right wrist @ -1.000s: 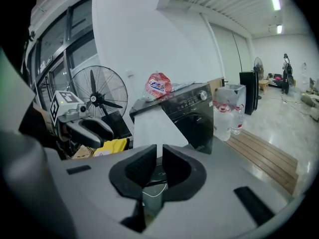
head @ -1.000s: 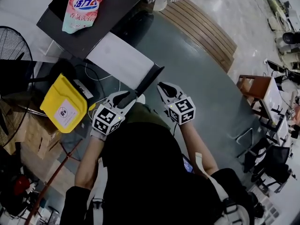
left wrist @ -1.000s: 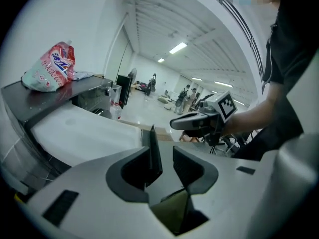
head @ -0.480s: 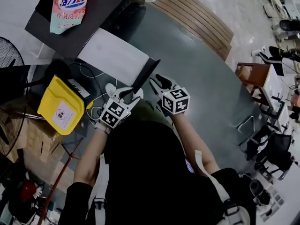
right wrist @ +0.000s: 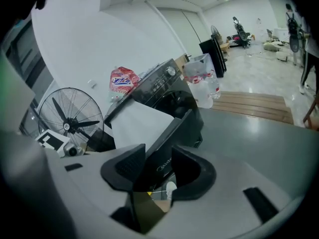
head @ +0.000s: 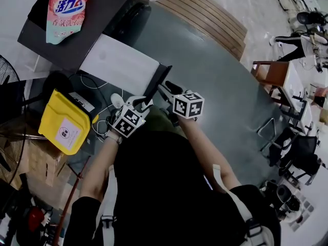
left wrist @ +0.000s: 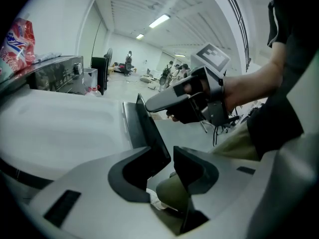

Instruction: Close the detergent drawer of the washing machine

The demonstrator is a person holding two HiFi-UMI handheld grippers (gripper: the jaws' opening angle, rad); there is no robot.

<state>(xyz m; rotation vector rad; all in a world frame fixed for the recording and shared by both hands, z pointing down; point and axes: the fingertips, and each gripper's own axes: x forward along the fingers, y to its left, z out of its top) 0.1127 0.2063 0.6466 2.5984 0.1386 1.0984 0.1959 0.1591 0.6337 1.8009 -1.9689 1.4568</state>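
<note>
The washing machine's white top (head: 120, 63) lies ahead of me, and its black detergent drawer (head: 158, 81) sticks out from the front corner. My left gripper (head: 139, 104) hovers just left of the drawer's front end, jaws apart and closing. In the left gripper view the drawer front (left wrist: 147, 133) runs behind the gap of the left gripper (left wrist: 172, 171), with no pad pressing on it. My right gripper (head: 166, 90) sits just right of the drawer, its jaws opening. The right gripper (right wrist: 158, 171) frames the printed drawer front (right wrist: 167, 148) without touching it.
A pink detergent bag (head: 65, 9) lies on the machine's dark back panel (head: 97, 14). A yellow container (head: 64, 122) and cables sit at the left, a fan (right wrist: 75, 113) beyond. A wooden pallet (head: 205, 19) and water bottles (right wrist: 202, 81) stand behind, a chair (head: 271, 73) at the right.
Both grippers have sunk and drawn closer to the drawer's front end. The right gripper has rolled and its jaws have spread apart.
</note>
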